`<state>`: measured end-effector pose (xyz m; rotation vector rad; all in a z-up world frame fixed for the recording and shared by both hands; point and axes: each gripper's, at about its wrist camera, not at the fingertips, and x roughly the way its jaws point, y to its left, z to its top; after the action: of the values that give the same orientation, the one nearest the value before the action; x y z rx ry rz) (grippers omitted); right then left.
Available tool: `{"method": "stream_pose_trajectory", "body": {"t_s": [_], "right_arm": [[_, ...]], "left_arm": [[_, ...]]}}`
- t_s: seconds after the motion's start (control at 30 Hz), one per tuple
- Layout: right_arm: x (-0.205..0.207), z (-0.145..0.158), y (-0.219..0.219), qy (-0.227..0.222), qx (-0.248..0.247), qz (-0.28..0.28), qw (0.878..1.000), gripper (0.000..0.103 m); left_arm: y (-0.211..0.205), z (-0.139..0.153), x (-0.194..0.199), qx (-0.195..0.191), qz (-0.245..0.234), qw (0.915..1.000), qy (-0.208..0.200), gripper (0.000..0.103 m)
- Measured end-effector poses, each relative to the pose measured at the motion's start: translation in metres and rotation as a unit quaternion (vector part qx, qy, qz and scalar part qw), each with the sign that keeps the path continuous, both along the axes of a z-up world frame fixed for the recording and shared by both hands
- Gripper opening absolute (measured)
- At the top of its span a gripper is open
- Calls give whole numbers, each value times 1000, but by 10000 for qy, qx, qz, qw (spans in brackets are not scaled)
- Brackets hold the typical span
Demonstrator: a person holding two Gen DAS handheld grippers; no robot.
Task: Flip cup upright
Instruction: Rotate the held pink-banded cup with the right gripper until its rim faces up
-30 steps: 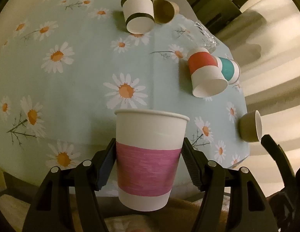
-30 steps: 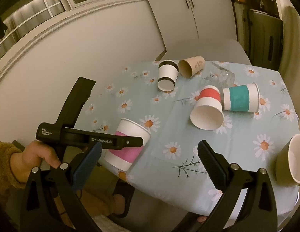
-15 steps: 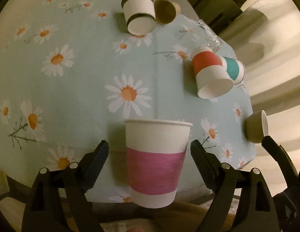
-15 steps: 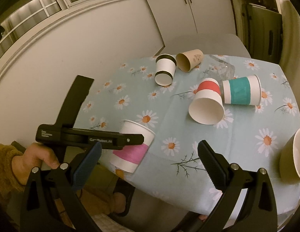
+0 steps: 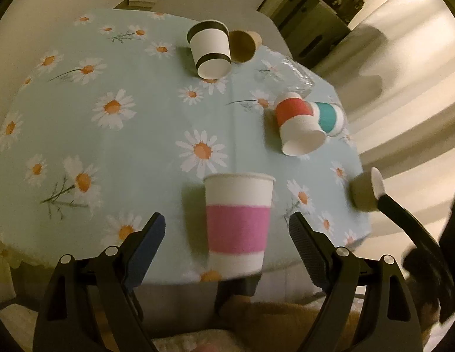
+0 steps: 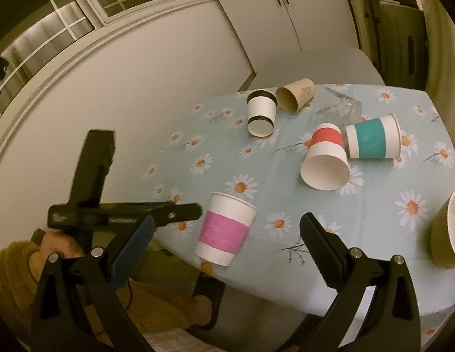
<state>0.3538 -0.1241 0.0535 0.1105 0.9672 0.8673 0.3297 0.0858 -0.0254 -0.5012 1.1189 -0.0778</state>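
A white paper cup with a pink band point(image 5: 238, 223) stands upright at the near edge of the daisy tablecloth point(image 5: 110, 146); it also shows in the right wrist view point(image 6: 226, 228). My left gripper point(image 5: 227, 231) is open, its jaws spread wide on either side of the cup and clear of it. My right gripper point(image 6: 227, 234) is open and empty, held off the table's near edge. The left gripper's body point(image 6: 110, 214) shows left of the cup in the right wrist view.
Several cups lie on their sides: a black-banded one point(image 5: 211, 51), a brown one point(image 5: 243, 45), a red-banded one point(image 5: 296, 127), a teal-banded one point(image 5: 330, 117). An olive cup point(image 5: 365, 189) lies at the right edge. A clear plastic cup point(image 6: 344, 105) lies at the back.
My left gripper opened and let go of the pink-banded cup, then drew back from it. The cup now stands upright on the table. The right gripper barely moved.
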Motion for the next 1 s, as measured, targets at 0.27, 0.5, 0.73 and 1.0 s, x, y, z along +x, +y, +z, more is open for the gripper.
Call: {"method": "stream_pose_trajectory", "body": {"t_s": [0.27, 0.5, 0.73, 1.0], "right_arm": [[4, -8, 25, 696, -126, -57, 9975, 99], [18, -47, 45, 1662, -200, -306, 9854, 98], [29, -79, 74, 1830, -692, -426, 9798, 93], [42, -102, 94, 1943, -1079, -574, 9733, 88]], "left_arm": [[17, 15, -51, -83, -76, 9994, -334, 84], [38, 19, -85, -109, -110, 9982, -585, 84], [61, 3, -104, -418, -30, 9971, -643, 84], [66, -14, -112, -621, -195, 9950, -757, 84]]}}
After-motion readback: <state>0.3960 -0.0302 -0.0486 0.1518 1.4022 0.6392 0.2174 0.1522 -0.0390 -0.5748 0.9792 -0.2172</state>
